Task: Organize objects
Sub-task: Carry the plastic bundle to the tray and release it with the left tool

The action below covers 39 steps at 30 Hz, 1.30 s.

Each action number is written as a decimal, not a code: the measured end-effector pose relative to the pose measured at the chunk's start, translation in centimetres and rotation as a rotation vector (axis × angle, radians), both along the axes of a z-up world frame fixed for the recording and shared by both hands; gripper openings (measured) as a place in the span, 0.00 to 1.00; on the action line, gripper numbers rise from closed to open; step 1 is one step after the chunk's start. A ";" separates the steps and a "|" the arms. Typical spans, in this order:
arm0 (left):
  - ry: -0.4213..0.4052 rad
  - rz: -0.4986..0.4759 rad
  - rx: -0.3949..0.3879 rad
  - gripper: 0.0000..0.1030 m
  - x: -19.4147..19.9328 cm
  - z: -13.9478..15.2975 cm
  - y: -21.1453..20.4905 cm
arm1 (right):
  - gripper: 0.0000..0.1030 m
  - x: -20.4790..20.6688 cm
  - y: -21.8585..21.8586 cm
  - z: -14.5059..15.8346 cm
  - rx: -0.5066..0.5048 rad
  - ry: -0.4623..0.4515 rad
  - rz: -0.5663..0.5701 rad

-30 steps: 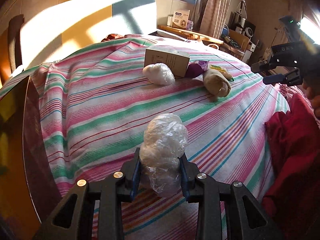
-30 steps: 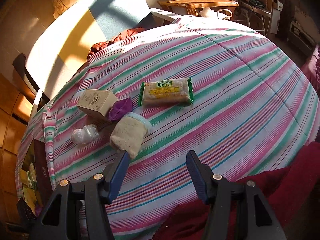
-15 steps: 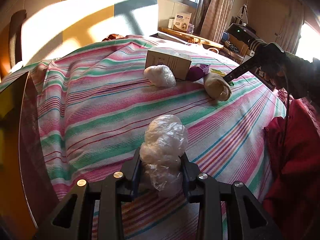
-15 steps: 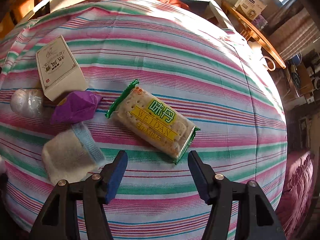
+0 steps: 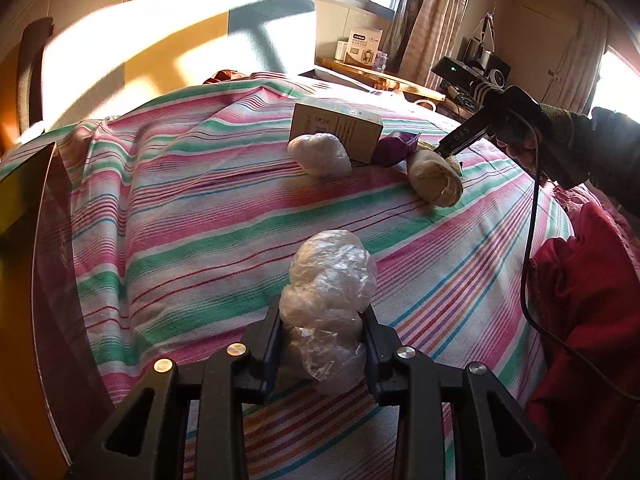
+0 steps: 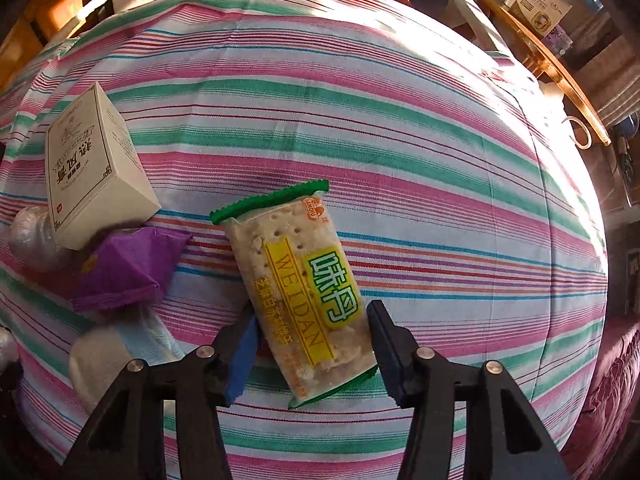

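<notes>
My left gripper [image 5: 322, 344] is shut on a crumpled clear plastic bundle [image 5: 330, 296] and holds it just above the striped bedspread [image 5: 192, 216]. My right gripper [image 6: 314, 354] is open, its jaws on either side of the near end of a green-edged cracker packet [image 6: 300, 280] that lies on the spread. It also shows in the left wrist view, lowered behind the rolled beige cloth [image 5: 434, 178]. To the packet's left lie a purple wrapper [image 6: 128, 270], a white carton [image 6: 94, 168] and a second plastic bundle [image 5: 320, 154].
A dark tray edge [image 5: 44, 264] stands at the left of the bed. Red fabric [image 5: 588, 304] lies at the right edge. A wooden side table [image 5: 380, 76] with boxes stands beyond the bed.
My right gripper has come down and forward until its open jaws straddle the cracker packet. My left gripper has held the plastic bundle nearly still.
</notes>
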<state>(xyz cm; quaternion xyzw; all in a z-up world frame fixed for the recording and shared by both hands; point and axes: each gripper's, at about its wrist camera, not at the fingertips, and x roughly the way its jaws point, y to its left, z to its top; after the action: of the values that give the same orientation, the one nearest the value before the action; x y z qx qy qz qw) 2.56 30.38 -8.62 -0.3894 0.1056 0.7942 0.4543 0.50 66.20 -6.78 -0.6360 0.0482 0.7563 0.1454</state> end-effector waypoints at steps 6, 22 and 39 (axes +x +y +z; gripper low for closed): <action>0.012 0.000 -0.005 0.35 0.2 0.0 0.0 | 0.51 3.5 -0.4 0.9 0.026 0.016 -0.140; 0.074 0.092 -0.021 0.33 0.9 4.2 -2.2 | 0.51 3.2 -15.7 6.7 -0.092 0.315 -0.062; 0.129 0.384 -0.007 0.33 -0.8 9.7 -12.1 | 0.51 0.1 -21.2 0.1 -0.013 0.174 0.051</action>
<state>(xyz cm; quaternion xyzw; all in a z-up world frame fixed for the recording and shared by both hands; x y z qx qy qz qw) 1.75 18.25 1.13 -0.3523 0.0614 0.8891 0.2856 0.57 44.98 -6.66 -0.5699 0.0493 0.8118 0.1173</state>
